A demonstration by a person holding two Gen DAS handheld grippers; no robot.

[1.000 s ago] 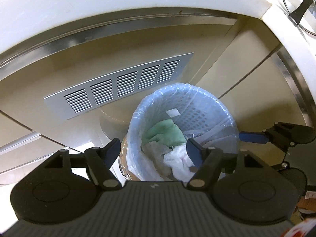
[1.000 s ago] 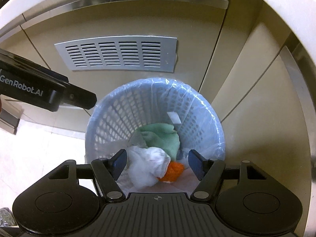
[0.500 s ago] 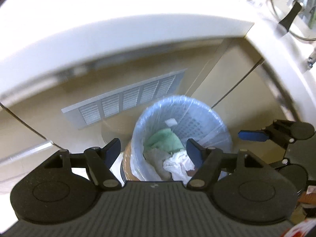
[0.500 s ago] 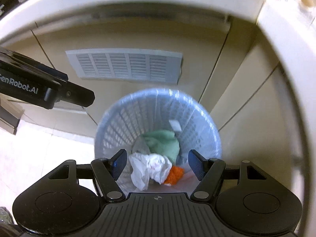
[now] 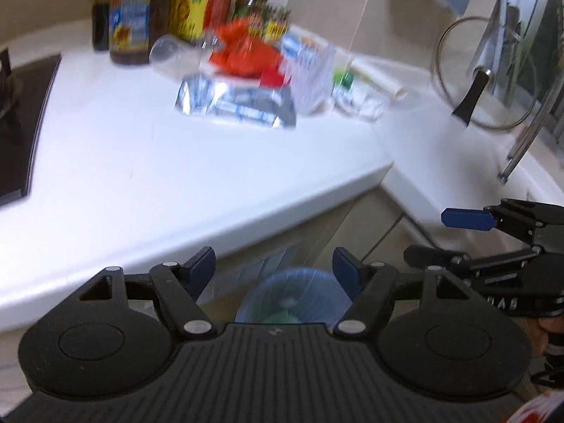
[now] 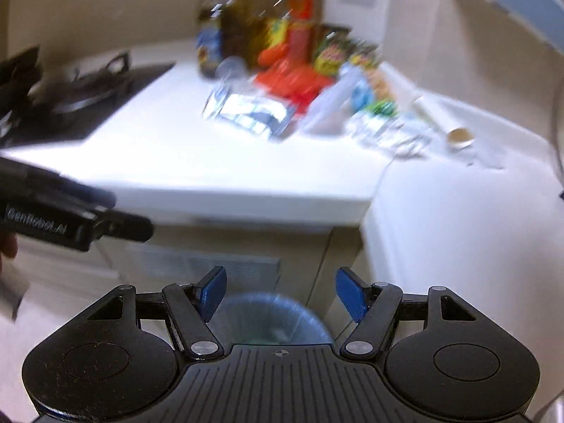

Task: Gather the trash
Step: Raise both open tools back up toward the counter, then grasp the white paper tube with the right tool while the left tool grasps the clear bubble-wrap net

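Note:
My left gripper and my right gripper both stand open with nothing between their blue pads. Low between each pair of fingers shows the top of the blue-lined waste basket on the floor below the counter. On the white countertop lies blurred trash: a silver foil bag, a red wrapper, a clear plastic cup and crumpled clear packaging. The right gripper's body shows at the right of the left wrist view.
Bottles and jars stand at the back of the counter. A black stove lies at the left. A glass pot lid leans at the right near a metal tap. A vent grille sits in the cabinet front.
Both grippers have risen and tilted up from over the basket. The countertop with its trash has come into view, and the basket has sunk to the bottom of each view.

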